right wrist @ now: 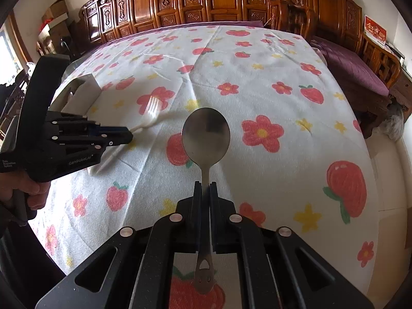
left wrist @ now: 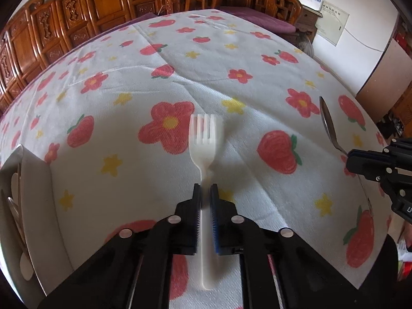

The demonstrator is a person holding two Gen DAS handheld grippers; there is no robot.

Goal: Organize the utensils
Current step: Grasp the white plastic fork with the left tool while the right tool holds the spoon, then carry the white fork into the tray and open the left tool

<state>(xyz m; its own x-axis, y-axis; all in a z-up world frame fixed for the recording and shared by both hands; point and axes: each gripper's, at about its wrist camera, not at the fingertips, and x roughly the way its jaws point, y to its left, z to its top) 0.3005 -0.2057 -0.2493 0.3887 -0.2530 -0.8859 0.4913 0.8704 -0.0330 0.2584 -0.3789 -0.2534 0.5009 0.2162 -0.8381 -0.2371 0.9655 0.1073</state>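
Your left gripper (left wrist: 205,189) clamps the white fork (left wrist: 203,139) by its handle, right of the utensil box (left wrist: 33,180), ready to stow; your right gripper (right wrist: 205,186) grips the metal spoon (right wrist: 206,134) above the bench (right wrist: 257,77).

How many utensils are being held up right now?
2. A white fork sits in the left gripper, and a metal spoon in the right gripper. More may lie hidden in the white box at left.

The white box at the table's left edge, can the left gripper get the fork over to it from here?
Probably yes: the left gripper holds the fork, and only bare tablecloth lies before the box.
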